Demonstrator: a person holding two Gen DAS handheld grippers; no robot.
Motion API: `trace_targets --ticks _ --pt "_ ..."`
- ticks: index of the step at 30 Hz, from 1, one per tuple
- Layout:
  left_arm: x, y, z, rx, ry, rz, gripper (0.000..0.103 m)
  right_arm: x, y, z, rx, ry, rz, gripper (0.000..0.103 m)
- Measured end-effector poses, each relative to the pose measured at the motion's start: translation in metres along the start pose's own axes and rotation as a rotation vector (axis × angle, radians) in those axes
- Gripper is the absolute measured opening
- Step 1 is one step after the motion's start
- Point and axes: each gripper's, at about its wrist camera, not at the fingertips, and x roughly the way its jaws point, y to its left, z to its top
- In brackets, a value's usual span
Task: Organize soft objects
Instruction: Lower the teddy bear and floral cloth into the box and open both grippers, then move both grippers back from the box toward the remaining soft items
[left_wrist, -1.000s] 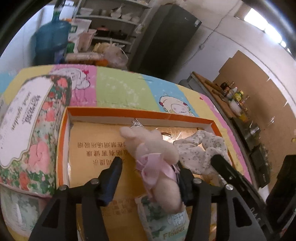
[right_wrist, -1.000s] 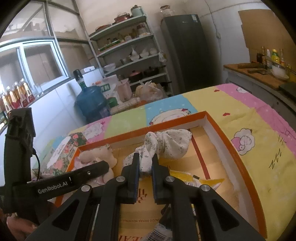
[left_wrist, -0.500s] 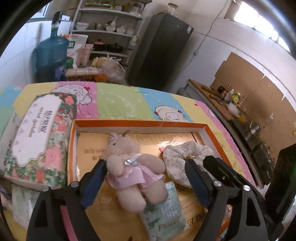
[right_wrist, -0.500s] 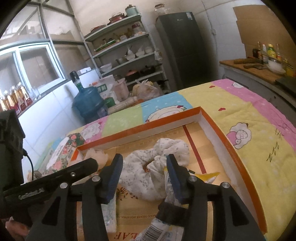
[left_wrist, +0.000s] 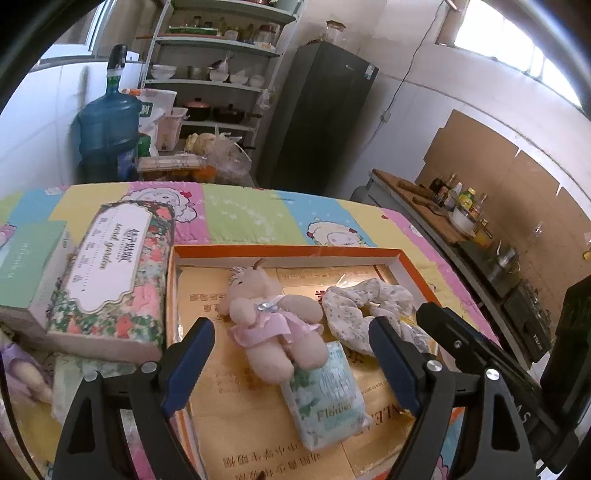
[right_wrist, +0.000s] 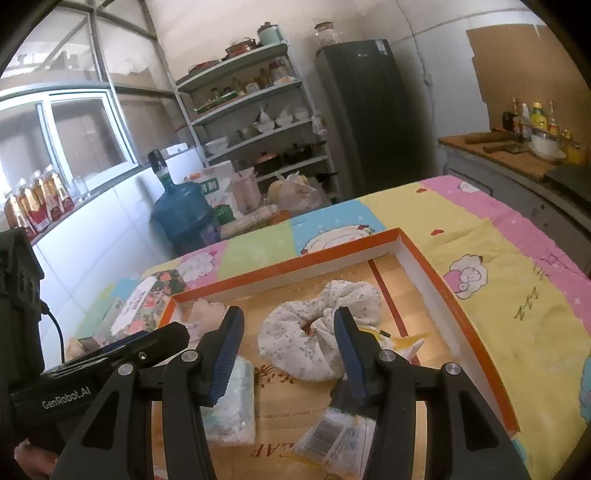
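Shallow orange-rimmed cardboard tray (left_wrist: 284, 252) sits mid-frame in the left wrist view, on a quilted pastel patchwork cloth with cartoon sheep (left_wrist: 243, 214)

Inside the tray, centre of frame: small beige plush bear in a pink ribbon dress (left_wrist: 275, 321), lying on its back, head toward the far rim. Its legs rest on the top edge of a pale green floral tissue packet (left_wrist: 327, 397), which lies lower centre

Right of the bear, just beside it: white floral fabric scrunchie (left_wrist: 364, 314), a loose ring flat on the tray floor. In the right wrist view the same scrunchie (right_wrist: 319, 332) fills the middle of the frame

Left gripper (left_wrist: 290, 365): jaws spread wide, released, nothing between them; bear and packet lie in the gap beyond the tips, untouched

Right gripper (right_wrist: 290, 350): jaws also apart, released; scrunchie lies beyond and between the blue pads, seemingly clear of both, though the right pad overlaps its edge and contact is hard to rule out

Left of the tray, touching its outer wall: long flower-print tissue box with a white label (left_wrist: 110, 280). A mint green box (left_wrist: 26, 269) sits at far left

Lower right of the right wrist view: a second, crumpled packet with a barcode (right_wrist: 332, 443), partly hidden under the gripper
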Motion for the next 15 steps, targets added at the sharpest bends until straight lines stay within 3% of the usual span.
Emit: trace_targets --ticks 15 --pt "-0.064 0.013 -0.019 0.044 -0.12 0.057 0.085 -0.043 0.032 -0.012 -0.035 -0.075 -0.014 0.054"
